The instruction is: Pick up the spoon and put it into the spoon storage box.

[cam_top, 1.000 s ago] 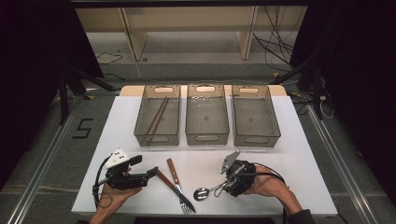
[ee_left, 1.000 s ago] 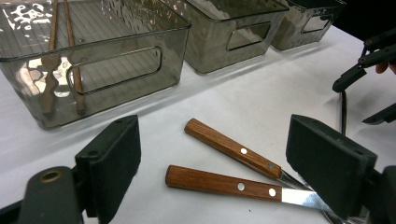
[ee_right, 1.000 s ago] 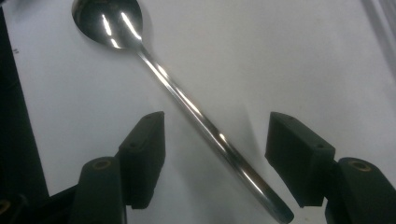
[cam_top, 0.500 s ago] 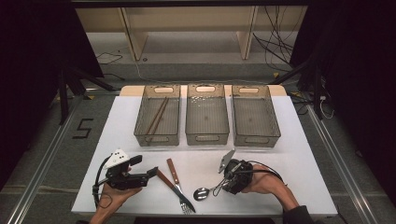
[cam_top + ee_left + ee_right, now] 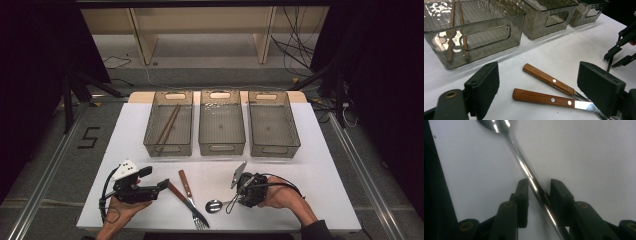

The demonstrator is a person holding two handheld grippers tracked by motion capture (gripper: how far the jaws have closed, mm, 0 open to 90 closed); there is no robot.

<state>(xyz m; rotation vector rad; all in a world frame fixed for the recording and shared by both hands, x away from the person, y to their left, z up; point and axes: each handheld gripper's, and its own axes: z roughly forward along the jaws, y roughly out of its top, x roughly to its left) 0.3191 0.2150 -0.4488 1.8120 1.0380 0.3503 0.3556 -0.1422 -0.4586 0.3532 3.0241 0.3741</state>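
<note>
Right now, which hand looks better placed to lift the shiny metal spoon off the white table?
The right. The right gripper already straddles the shiny metal spoon's handle, its jaws just closing in on it. The left gripper sits open by the two wooden-handled utensils, away from the spoon.

Bright, even overhead light falls on the white table (image 5: 320, 165); everything beyond it, from 9 round to 3 o'clock, sinks into black. The bins (image 5: 481, 37) throw soft shadows and catch glare. The spoon (image 5: 524, 167) gleams, its bowl blurred at 12 o'clock.
</note>
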